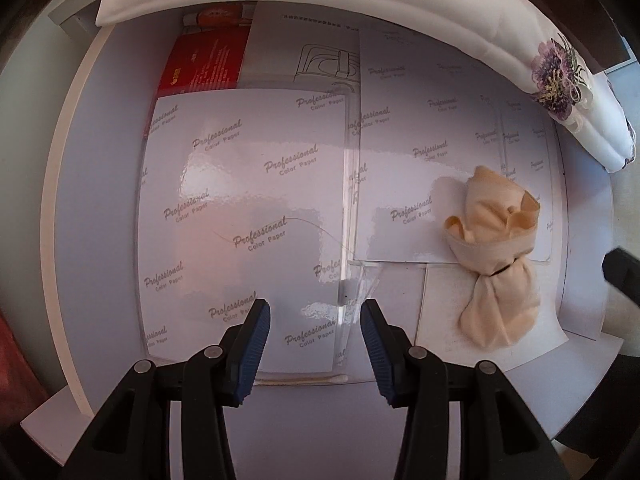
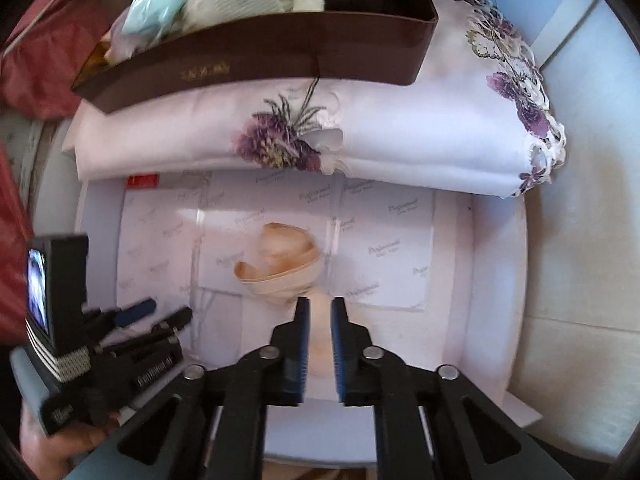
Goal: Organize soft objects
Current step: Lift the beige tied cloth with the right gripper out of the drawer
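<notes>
A beige cloth bundle [image 1: 496, 256], knotted round its middle, lies on glossy white sheets at the right of the table. My left gripper [image 1: 316, 332] hangs open to the bundle's left, pointing down, with only paper under it. In the right wrist view the bundle [image 2: 280, 264] lies just beyond my right gripper [image 2: 320, 304]. That gripper's jaws stand close together above the table, and the bundle's pale tail shows through the narrow gap below them. Nothing is gripped. The left gripper [image 2: 160, 314] shows at the lower left, held by a hand.
A folded white cloth [image 2: 380, 140] with purple embroidered flowers lies along the table's far side. On it stands a brown box [image 2: 280, 52] heaped with soft items. A red packet [image 1: 200, 64] lies at the far left. The white table [image 1: 100, 160] ends in a raised rim.
</notes>
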